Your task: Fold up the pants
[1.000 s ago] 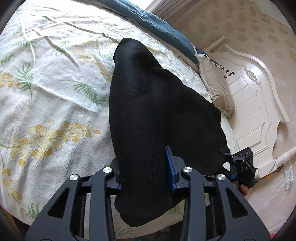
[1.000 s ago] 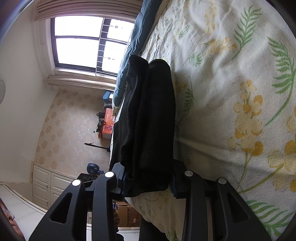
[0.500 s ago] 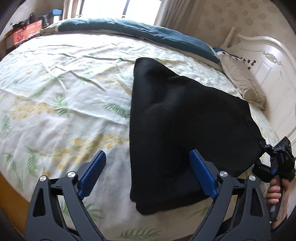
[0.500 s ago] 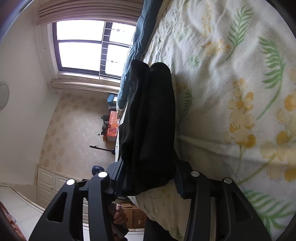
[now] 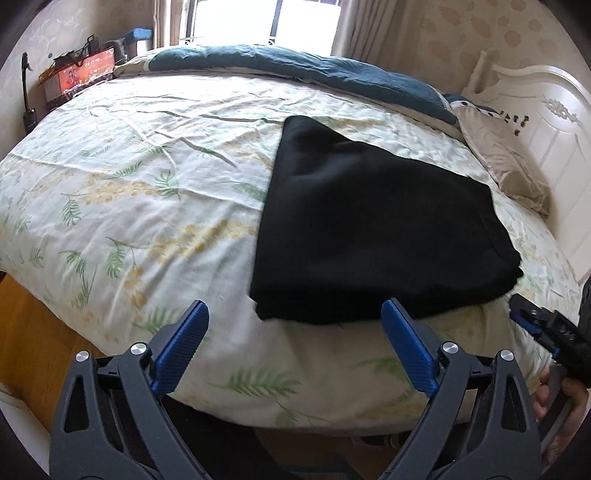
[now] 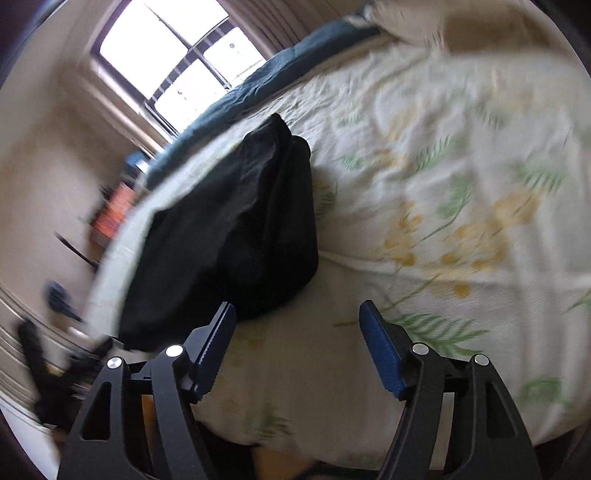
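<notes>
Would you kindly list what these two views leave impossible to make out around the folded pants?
- Pants, left wrist view: layers underneath hidden by the top layer.
- Pants' near-left end, right wrist view: hidden behind the right gripper's fingers.
- Shelf clutter, right wrist view: motion-blurred.
- Person's hand, left wrist view: cut by the edge.

Daylight enters from the bright window [image 5: 266, 22] behind the bed, and its panes are overexposed to plain white in both views. The pale floral cotton bedsheet [image 5: 147, 177] is evenly lit, with soft shadows in its creases. The black folded fabric pants [image 5: 369, 229] show almost no detail. The left wrist view is sharp; the right wrist view is smeared by motion blur. Both fisheye pictures bend strongly and darken at the corners.
</notes>
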Demonstrator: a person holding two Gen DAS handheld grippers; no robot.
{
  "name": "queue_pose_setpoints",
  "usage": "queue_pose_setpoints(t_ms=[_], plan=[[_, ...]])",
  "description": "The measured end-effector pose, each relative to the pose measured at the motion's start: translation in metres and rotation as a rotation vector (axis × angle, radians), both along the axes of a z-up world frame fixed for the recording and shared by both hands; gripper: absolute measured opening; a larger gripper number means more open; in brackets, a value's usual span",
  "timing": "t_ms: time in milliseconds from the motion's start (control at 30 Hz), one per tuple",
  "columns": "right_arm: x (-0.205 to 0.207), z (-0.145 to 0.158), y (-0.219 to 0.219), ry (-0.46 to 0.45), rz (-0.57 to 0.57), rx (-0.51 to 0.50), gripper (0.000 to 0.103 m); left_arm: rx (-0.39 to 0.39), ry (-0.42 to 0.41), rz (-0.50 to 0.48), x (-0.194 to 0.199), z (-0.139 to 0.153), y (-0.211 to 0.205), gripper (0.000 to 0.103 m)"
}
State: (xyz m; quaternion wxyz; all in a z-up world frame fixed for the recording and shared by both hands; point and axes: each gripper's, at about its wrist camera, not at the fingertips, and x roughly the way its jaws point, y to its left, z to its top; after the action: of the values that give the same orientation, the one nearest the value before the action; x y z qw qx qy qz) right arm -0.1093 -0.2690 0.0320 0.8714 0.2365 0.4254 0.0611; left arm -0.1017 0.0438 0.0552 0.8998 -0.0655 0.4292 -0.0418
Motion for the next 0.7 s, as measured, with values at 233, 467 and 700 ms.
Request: queue_pose_setpoints(t_ms=[233, 467, 700], plan=[[-0.004, 0.006, 0.028, -0.018, 0.038, -0.092, 0.072, 0.072, -0.022, -0.053, -0.003, -0.003, -0.033, 0.095], [0.000, 0.006, 0.041, -0.017, 0.052, -0.133, 0.073, 0.074, -0.020, -0.076, 0.004, -0.007, -0.048, 0.095], [0.003, 0.003, 0.039, -0.008, 0.038, -0.124, 0.073, 0.084, -0.032, -0.063, 0.009, -0.007, -0.051, 0.095]])
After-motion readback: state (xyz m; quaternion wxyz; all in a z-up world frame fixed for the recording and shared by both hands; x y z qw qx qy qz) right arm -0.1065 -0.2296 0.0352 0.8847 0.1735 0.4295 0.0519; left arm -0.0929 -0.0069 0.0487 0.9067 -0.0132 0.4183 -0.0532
